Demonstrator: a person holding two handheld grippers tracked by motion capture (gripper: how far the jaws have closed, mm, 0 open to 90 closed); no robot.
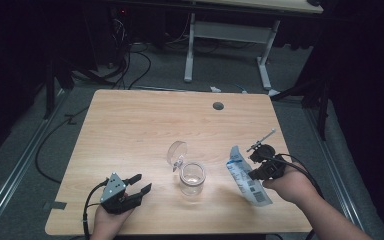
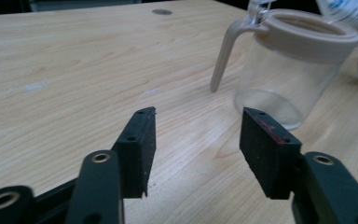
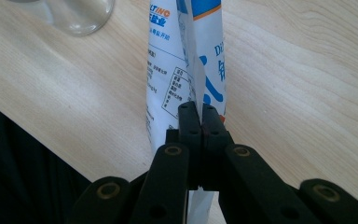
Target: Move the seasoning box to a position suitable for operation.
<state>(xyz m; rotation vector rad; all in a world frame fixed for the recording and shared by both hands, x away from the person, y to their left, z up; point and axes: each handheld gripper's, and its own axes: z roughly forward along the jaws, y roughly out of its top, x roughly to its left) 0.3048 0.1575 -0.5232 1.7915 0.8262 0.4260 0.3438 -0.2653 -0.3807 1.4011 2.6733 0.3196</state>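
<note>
A: Your left gripper (image 1: 139, 184) sits near the table's (image 1: 130, 115) front edge, jaws apart, gripping nothing. How will the jar (image 1: 192, 178) handle?

B: It's clear, probably rigid and slick; its hinged lid (image 1: 176, 152) is flipped back. Take the body, just below the rim.

A: And the pouch (image 1: 245, 175)?

B: Light and floppy. Your right gripper (image 1: 255, 172) has pinched it, just right of the jar. Nothing stands between.

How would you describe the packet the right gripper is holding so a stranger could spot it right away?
Start at the wooden table and find the clear glass jar near its front edge. To the jar's right, the right gripper is shut on a flat white and blue packet. It is the one printed, soft thing there; its neighbours are see-through glass.
</note>
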